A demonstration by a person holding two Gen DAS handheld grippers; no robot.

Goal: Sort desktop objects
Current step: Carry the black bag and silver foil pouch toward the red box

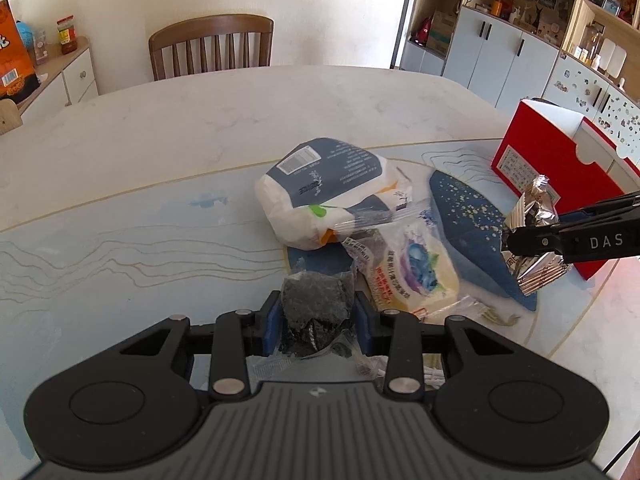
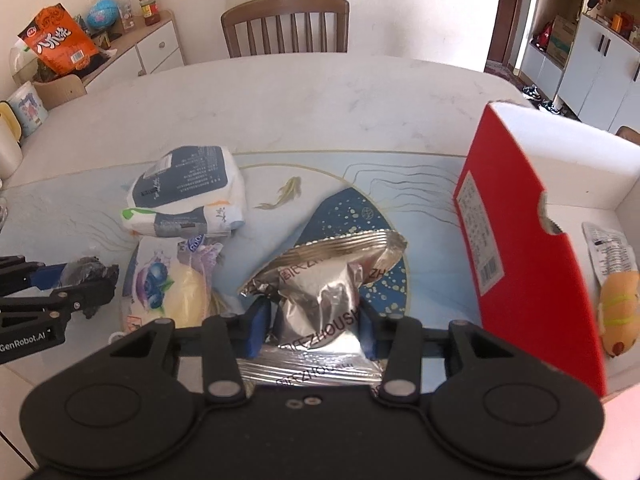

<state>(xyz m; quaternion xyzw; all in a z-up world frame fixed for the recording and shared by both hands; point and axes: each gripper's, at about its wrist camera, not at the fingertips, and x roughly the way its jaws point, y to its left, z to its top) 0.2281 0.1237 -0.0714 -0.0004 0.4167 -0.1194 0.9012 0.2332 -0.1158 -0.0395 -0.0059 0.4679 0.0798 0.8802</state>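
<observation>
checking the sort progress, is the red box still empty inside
No, the right wrist view shows a wrapped bun snack already lying inside the red box.

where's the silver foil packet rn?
Silver foil packet is clamped in the right tongs, held over the blue mat, just left of the red box.

The pale marble-look counter [image 1: 200, 120] carries a light blue mat [image 1: 120, 248], on which lie a white-and-navy bag [image 1: 320, 184], a blueberry-print packet [image 1: 416, 272] and an open red box [image 2: 520, 240].
</observation>
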